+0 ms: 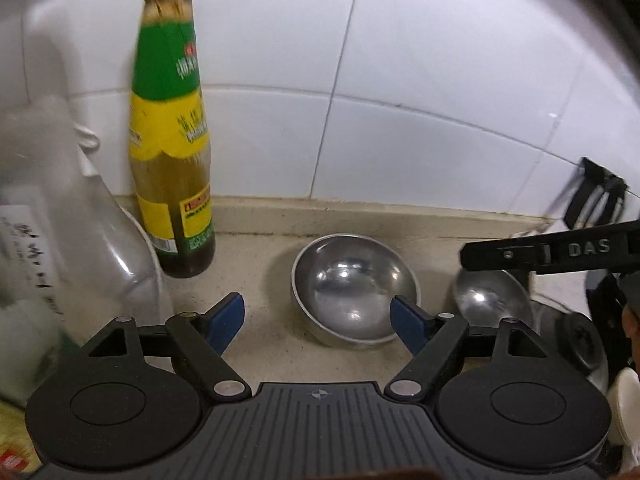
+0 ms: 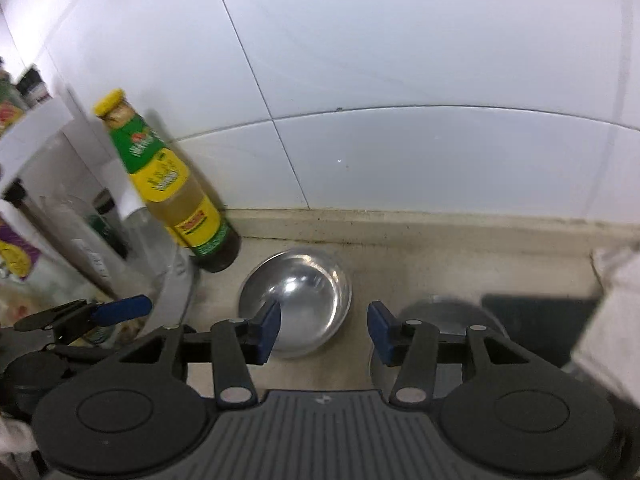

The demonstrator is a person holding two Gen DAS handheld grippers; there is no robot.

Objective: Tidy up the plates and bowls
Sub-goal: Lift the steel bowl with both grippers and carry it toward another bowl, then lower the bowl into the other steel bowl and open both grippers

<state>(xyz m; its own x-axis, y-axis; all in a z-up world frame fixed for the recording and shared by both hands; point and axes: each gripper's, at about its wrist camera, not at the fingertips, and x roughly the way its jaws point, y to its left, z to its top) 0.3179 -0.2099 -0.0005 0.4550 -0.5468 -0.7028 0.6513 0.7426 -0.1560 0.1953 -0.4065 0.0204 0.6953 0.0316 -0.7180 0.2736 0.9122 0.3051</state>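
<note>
A small steel bowl sits on the beige counter by the wall; it also shows in the right wrist view. My left gripper is open and empty, its right blue pad at the bowl's near rim. My right gripper is open and empty, just in front of the same bowl. A second steel bowl lies to the right, under the right gripper's arm. In the right wrist view a round steel lid or dish lies behind the right finger.
A green and yellow sauce bottle stands left of the bowl against the white tiled wall, also in the right wrist view. Clear plastic bottles and a white rack crowd the left. A dark tray lies on the right.
</note>
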